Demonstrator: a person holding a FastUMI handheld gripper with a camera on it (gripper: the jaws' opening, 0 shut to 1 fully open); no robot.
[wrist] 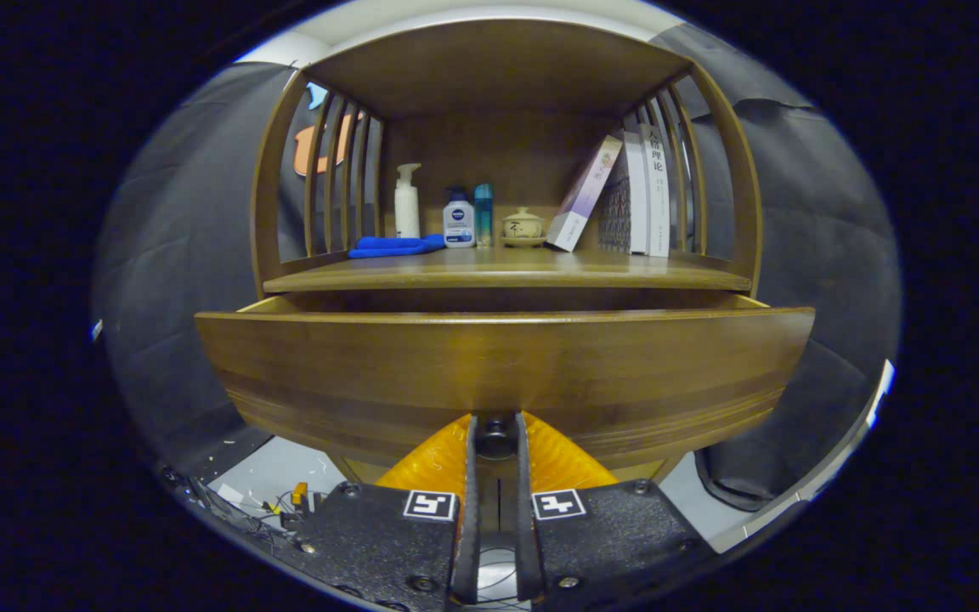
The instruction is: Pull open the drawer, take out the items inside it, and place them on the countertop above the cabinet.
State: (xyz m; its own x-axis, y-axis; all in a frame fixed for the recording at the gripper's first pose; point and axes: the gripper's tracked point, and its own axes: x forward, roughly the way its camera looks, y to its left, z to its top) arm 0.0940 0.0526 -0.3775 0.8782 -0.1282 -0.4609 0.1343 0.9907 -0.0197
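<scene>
A wooden cabinet fills my view. Its drawer front (502,370) is pulled out toward me, well clear of the countertop (506,270) above it. A small dark knob (495,435) sits at the lower middle of the drawer front. My gripper (495,438) is shut on that knob, one finger pressing each side. From this low angle the drawer's inside is hidden behind its front panel.
On the countertop stand a white pump bottle (406,202), a small white bottle (459,219), a teal tube (483,215), a lidded ceramic pot (523,227), a folded blue cloth (396,246) and several books (634,195). Slatted side rails and a wooden roof enclose that shelf.
</scene>
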